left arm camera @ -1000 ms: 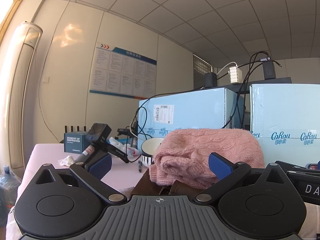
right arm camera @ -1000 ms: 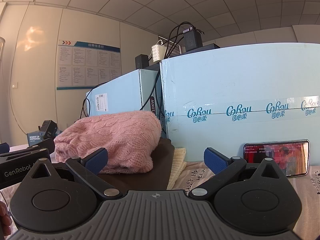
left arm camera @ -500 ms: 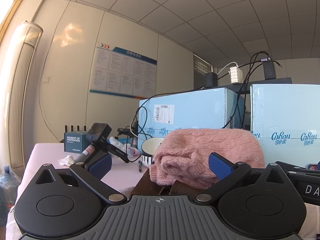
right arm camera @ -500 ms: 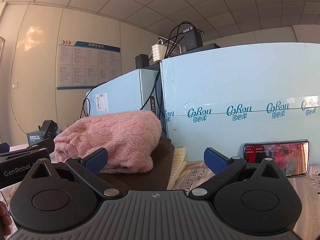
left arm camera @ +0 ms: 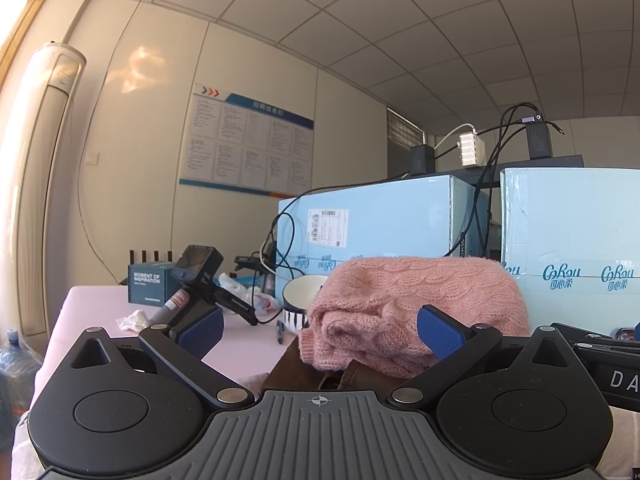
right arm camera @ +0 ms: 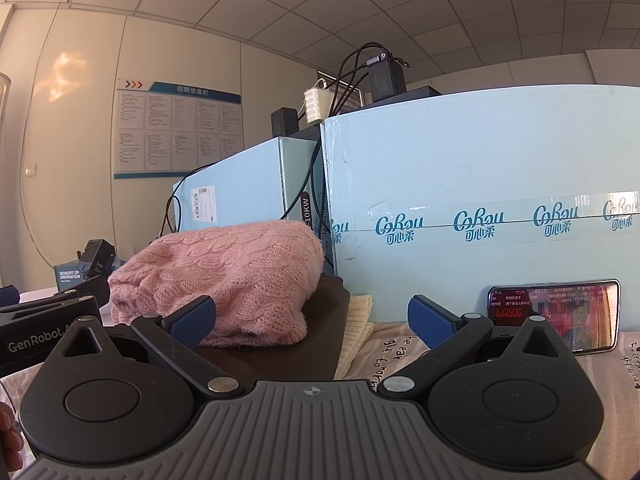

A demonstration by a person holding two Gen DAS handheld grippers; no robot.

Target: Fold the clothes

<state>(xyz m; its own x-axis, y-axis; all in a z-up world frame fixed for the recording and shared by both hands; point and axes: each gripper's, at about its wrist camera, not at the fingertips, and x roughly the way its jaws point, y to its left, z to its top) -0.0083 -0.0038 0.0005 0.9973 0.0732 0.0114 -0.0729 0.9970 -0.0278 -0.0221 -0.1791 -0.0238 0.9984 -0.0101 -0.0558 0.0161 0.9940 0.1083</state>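
Both the left gripper [left arm camera: 320, 328] and the right gripper [right arm camera: 312, 318] hold their fingers spread, gripping nothing. Just ahead, the pink sweater [right arm camera: 240, 276] sits bundled on a brown garment [right arm camera: 280, 354]. A low pinch could catch both layers and drag the stack.

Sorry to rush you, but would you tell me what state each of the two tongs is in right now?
Left tongs: open, holding nothing; pink sweater lies ahead.
Right tongs: open, holding nothing.
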